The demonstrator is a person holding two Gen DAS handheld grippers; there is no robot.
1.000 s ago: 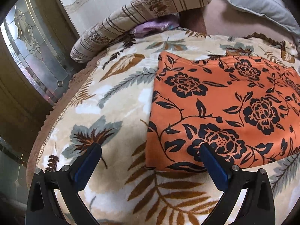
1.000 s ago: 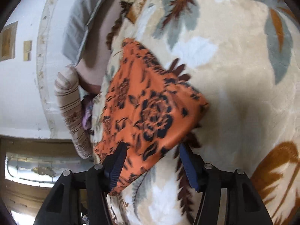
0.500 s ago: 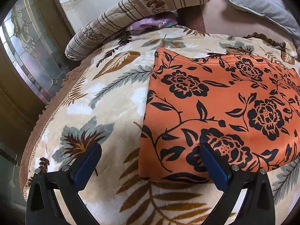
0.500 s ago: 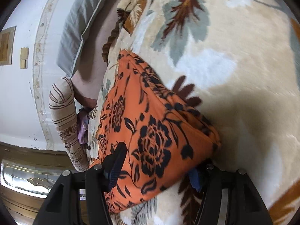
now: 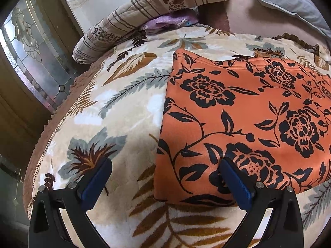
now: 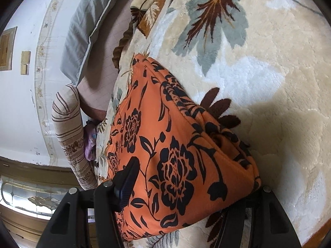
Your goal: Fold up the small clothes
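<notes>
Both grippers sit low over a bed, at the near edge of a folded orange cloth [image 5: 244,111] printed with black flowers. From its own camera, the left gripper [image 5: 165,177] has its blue-padded fingers [image 5: 96,181] spread wide with nothing between them; the left one stands over the bare blanket [image 5: 128,103], while the right one overlaps the cloth's near left corner, though whether it touches the fabric is unclear. The right gripper [image 6: 190,188] is spread too, and the cloth [image 6: 175,155] fills the gap between its fingers: one blue pad [image 6: 127,183] shows against the top of the fabric on the left, and the other is hidden behind the cloth's bulging corner, so I cannot tell whether the fabric is pinched. In that view the corner looks lifted, with layered folds showing along its right edge. The cloth lies on a cream fleece blanket [image 6: 269,82] patterned with grey and brown leaves. Past its far side, against the wall, are a striped pillow [image 5: 157,10], a small purple garment [image 5: 167,21] tucked just beneath it, and a grey pillow [image 5: 289,2] to the right. A patterned glass door panel [image 5: 31,57] stands at the left.
</notes>
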